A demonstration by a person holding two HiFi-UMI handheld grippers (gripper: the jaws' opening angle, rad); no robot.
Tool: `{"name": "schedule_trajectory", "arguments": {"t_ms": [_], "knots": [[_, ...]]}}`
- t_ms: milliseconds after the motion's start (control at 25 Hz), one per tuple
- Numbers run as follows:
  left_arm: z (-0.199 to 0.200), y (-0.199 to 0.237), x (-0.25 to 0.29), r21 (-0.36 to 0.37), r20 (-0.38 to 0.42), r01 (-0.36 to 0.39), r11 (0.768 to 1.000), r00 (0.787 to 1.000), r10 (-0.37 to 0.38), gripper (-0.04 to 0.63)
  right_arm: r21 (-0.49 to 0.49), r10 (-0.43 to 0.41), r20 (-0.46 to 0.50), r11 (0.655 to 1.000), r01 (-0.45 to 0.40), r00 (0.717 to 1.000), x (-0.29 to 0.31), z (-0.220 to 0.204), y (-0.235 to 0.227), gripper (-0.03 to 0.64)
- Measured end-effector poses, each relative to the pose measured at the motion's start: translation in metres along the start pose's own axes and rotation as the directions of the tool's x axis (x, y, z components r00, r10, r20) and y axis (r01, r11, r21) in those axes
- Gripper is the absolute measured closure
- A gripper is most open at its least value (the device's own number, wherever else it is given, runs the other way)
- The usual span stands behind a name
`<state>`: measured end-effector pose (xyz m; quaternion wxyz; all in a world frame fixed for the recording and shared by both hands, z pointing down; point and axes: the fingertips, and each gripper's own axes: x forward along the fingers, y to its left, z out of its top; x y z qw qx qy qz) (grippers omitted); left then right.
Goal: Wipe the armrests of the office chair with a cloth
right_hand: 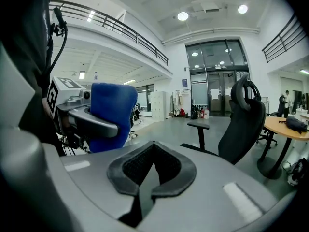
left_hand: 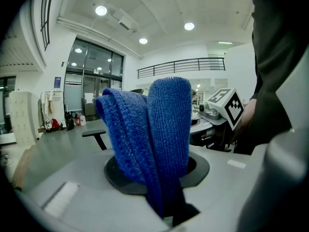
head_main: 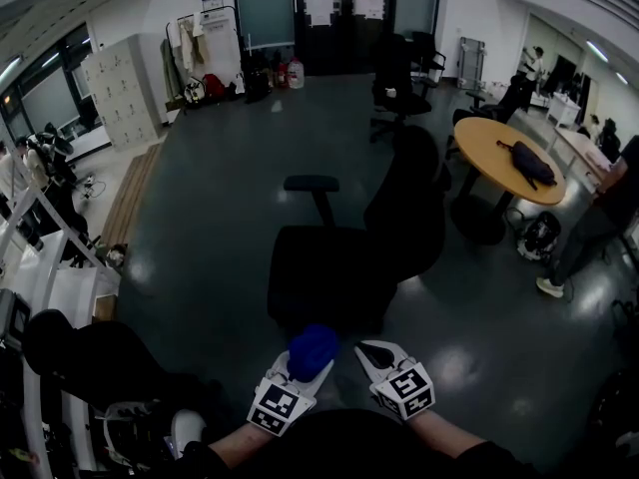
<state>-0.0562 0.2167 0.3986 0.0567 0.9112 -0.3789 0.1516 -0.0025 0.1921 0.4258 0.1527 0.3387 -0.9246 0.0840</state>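
A black office chair stands on the floor ahead of me, its back to the right. Its far armrest sticks up on a post and also shows in the right gripper view as an armrest. The near armrest is hidden. My left gripper is shut on a folded blue cloth, which rises as a thick wad between its jaws. My right gripper is shut on nothing, close beside the left one. Both hang just short of the chair seat.
A round wooden table with a dark bag stands to the right. A person stands beside it. Another black chair is farther back. Equipment racks line the left side.
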Motion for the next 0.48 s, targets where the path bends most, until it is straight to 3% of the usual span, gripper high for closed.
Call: {"name": "schedule_trajectory", "arguments": {"t_ms": [480], "knots": [[0.0007,-0.0044,0.0019,-0.004,-0.001,0.01,1.0,1.0,-0.01,0.463,0.006,-0.002,-0.009,1.0,0.002,1.0,-0.0025,-0.0024,-0.0021,0.615]]}}
